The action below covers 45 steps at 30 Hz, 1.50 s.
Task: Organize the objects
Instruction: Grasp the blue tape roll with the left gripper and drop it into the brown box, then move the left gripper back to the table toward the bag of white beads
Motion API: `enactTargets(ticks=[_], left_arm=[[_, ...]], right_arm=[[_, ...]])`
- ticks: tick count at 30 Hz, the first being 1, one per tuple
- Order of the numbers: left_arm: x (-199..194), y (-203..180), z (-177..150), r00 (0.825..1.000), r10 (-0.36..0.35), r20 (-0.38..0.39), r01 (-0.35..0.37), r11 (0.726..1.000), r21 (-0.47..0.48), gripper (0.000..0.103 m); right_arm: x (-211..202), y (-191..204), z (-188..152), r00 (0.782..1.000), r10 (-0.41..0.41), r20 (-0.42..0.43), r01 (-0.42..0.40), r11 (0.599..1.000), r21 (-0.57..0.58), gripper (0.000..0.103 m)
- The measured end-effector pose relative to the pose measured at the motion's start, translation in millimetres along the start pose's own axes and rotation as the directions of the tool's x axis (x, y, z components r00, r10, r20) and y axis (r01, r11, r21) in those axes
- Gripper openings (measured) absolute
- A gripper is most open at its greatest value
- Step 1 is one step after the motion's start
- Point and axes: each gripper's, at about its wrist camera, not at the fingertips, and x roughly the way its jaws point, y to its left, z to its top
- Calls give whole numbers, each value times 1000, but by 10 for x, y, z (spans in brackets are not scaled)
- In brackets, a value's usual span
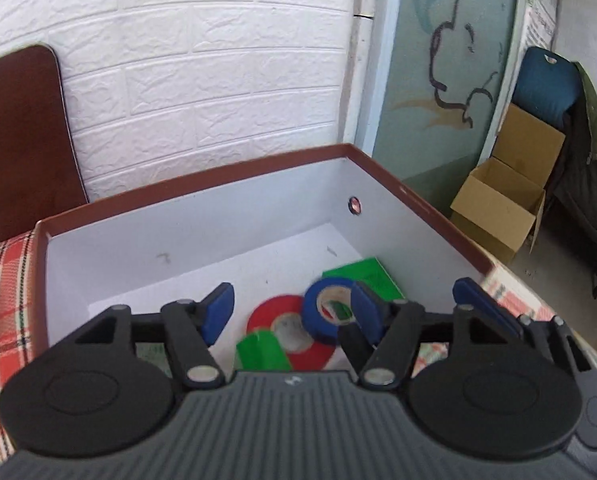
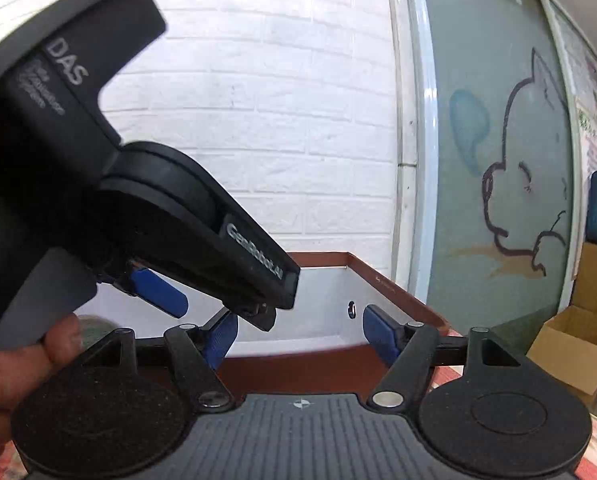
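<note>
so, what we see, every place taken from the box:
landmark: the box (image 1: 418, 200), white inside with a red-brown rim, standing on a plaid cloth (image 1: 6, 280).
left gripper: our left gripper (image 1: 292, 308) hangs over the near edge of the box and tilts down into it.
left fingers: the blue pads (image 1: 218, 312) stand moderately apart; nothing is between them and they touch nothing.
blue tape: the blue tape roll (image 1: 326, 312) is on the box floor, toward its right wall, leaning on the red roll; the right pad partly hides it from us.
red tape: the red tape roll (image 1: 290, 332) lies flat on the box floor, near the front wall.
green pieces: one green block (image 1: 370, 276) lies just behind the blue roll in the box; another green piece (image 1: 262, 350) overlaps the red roll's front.
right gripper: our right gripper (image 2: 298, 336) points almost level at the box from outside its near wall.
right fingers: its blue pads (image 2: 378, 336) are also moderately apart and empty.
</note>
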Motion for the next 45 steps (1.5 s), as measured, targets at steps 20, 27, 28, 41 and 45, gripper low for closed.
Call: enactTargets(ticks=[20,27,28,41,45], left_arm=[[-939,571,-1205,975,219,-40,-215,973,81,77],[-812,1377,-1589,930,307,-203,-328,941,-83,81],[-831,1467,-1603,929,307,-206,-332,938,-99,81],[-1601,3603,-2278,747,638,-189,-654,654,-379,103],[-1866,4110,-2491,689,696,-203,-677,519,-522,103]], right_arm=[[-436,669,-420,884,127,-450,-97,991,90,74],[-445,1314,-500,858,205,-472,-256,965,-47,74],[-433,1401,-501,855,215,-472,-277,959,-65,74],[-198,2407,-445,772,411,-485,-512,854,-93,73],[41,2819,-394,739,474,-479,-567,821,-63,81]])
